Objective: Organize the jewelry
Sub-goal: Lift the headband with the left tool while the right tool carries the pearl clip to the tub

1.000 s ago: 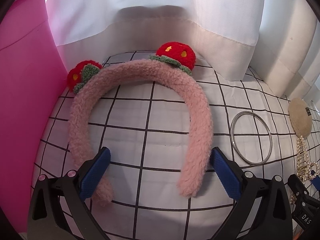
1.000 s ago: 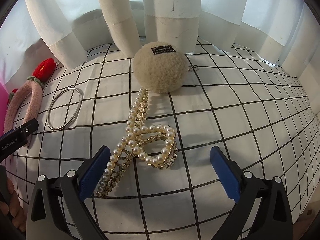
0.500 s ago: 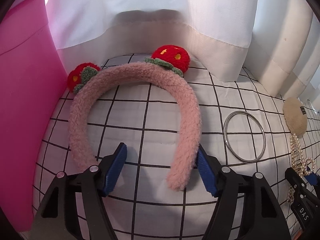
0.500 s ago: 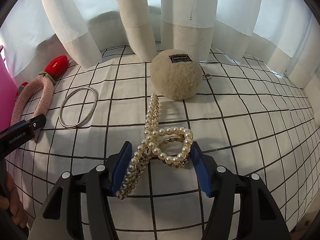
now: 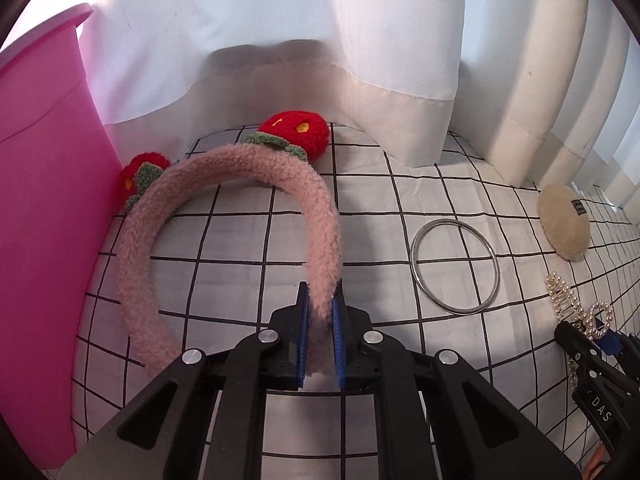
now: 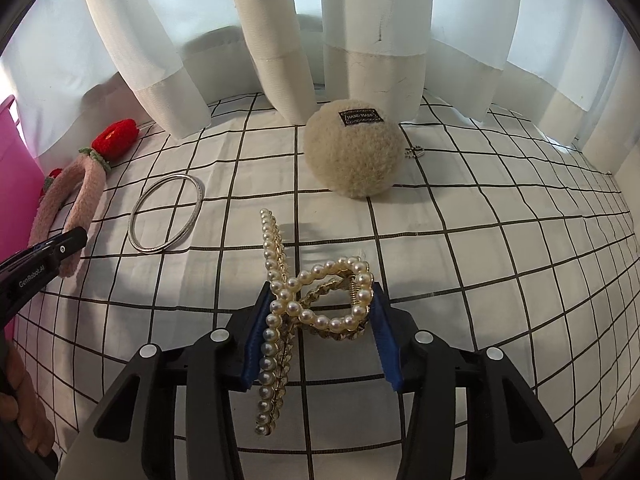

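A pink fuzzy headband (image 5: 224,164) with red strawberry trims (image 5: 296,128) lies on the checked cloth beside a pink box (image 5: 44,208). My left gripper (image 5: 320,300) is shut on the headband's right leg, which is slightly raised. A pearl hair clip (image 6: 276,280) sits between the blue pads of my right gripper (image 6: 318,308). Its jaws are closing, and both pads touch the clip's sides. The headband (image 6: 86,192) also shows at the left of the right wrist view.
A silver bangle (image 5: 454,221) lies between the headband and the clip. A beige fluffy puff (image 6: 354,158) sits behind the clip, with a small metal piece (image 6: 414,152) beside it. White curtains (image 6: 360,20) hang along the back. A hand (image 6: 20,420) shows at lower left.
Both grippers went from wide open to closed. The left pads closed on the headband's right leg and lifted it a little; the right pads closed in on the pearl clip.
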The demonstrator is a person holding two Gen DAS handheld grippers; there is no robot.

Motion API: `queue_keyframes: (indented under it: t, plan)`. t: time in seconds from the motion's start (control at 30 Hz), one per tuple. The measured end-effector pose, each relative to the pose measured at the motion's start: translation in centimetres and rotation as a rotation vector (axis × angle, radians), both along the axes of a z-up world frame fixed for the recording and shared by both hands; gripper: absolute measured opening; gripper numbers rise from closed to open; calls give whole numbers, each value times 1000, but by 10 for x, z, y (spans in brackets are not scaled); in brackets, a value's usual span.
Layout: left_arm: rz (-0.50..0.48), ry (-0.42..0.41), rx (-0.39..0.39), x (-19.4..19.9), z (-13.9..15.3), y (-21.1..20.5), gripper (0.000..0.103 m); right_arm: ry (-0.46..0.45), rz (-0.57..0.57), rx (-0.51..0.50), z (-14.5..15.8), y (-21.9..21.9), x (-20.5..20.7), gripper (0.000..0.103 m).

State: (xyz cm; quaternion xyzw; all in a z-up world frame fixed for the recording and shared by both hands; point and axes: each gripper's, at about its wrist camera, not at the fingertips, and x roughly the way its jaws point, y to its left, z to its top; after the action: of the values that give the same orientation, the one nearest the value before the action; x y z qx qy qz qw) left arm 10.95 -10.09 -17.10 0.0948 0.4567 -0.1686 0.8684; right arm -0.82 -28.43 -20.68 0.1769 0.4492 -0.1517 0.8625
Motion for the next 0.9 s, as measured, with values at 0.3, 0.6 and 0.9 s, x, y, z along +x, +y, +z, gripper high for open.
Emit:
queue_keyframes:
  t: [0.3, 0.6, 0.9]
  plan:
    - [-16, -35, -31, -17, 25, 11, 9, -28, 17, 3, 10, 3, -7, 45]
    - [-26, -80, -99, -32, 56, 22, 8, -67, 41, 5, 29, 5, -17, 45]
    - [-16, -82, -186, -43, 85, 34, 8, -113, 74, -3, 55, 8, -23, 45]
